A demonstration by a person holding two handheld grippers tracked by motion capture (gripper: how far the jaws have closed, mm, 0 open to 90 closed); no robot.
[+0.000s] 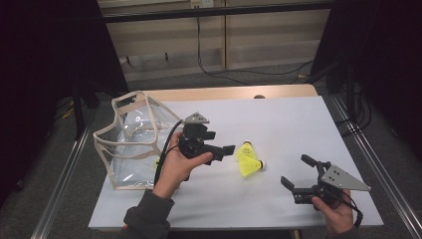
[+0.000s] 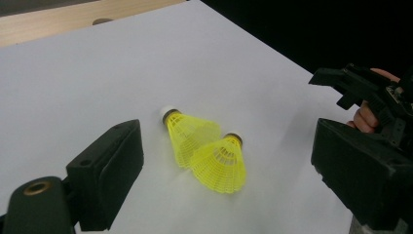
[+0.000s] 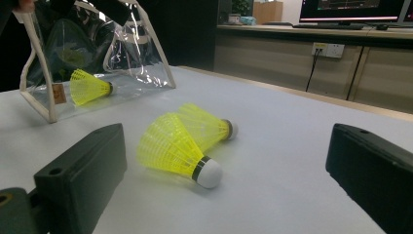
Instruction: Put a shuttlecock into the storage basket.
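High view: two yellow shuttlecocks lie touching on the white table (image 1: pixel 278 129), between the two claws. Near shuttlecock (image 1: pixel 250 168) and far shuttlecock (image 1: pixel 245 150) are both on their sides, the near one's cork pointing right. Left gripper view: mesh-type plastic skirts, bright yellow, ribbed lattice, flared; far one (image 2: pixel 187 134) has a white cork with a dark band at the neck, near one (image 2: pixel 219 163) overlaps its skirt, open end facing the camera. Right gripper view: near shuttlecock (image 3: pixel 175 148) shows a rounded white cork cap with a black band, far shuttlecock (image 3: pixel 207 124) behind it, same build, corks pointing right. Left claw (image 1: pixel 231 148) is just beside the far shuttlecock, jaws wide apart, nothing between the pads; shuttlecocks sit ahead of the jaws, not touched. Right claw (image 1: pixel 297 172) is near the table's front right, jaws spread wide, holding nothing, pointed toward the pair but apart from it. Clear bag (image 1: pixel 134 142) with beige trim stands at the table's left edge; third yellow shuttlecock (image 3: pixel 90 87) lies inside it on its side.
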